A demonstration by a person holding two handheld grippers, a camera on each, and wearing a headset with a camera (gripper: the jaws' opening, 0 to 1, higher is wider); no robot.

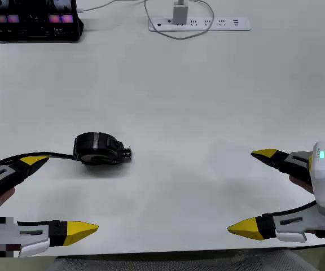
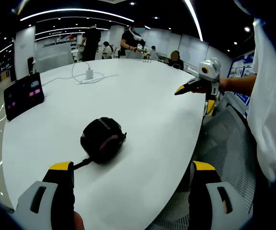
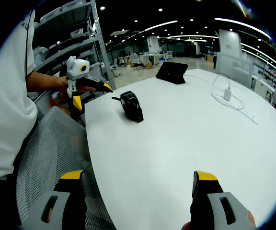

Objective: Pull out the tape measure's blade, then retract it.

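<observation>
The left gripper (image 1: pixel 69 193) spreads wide, empty, near the tape measure (image 1: pixel 99 148); the right gripper (image 1: pixel 241 191), equally wide and empty, hovers well apart from it.

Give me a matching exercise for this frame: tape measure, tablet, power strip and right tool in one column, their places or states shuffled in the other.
Column one:
1. tape measure
2. tablet
3. power strip
4. right tool

Column two:
A. far edge, white charger plugged in
B. near right, open
C. far left corner, screen lit
D. left of centre, blade in

Pairs: 1-D, 2-C, 3-A, 4-B
</observation>
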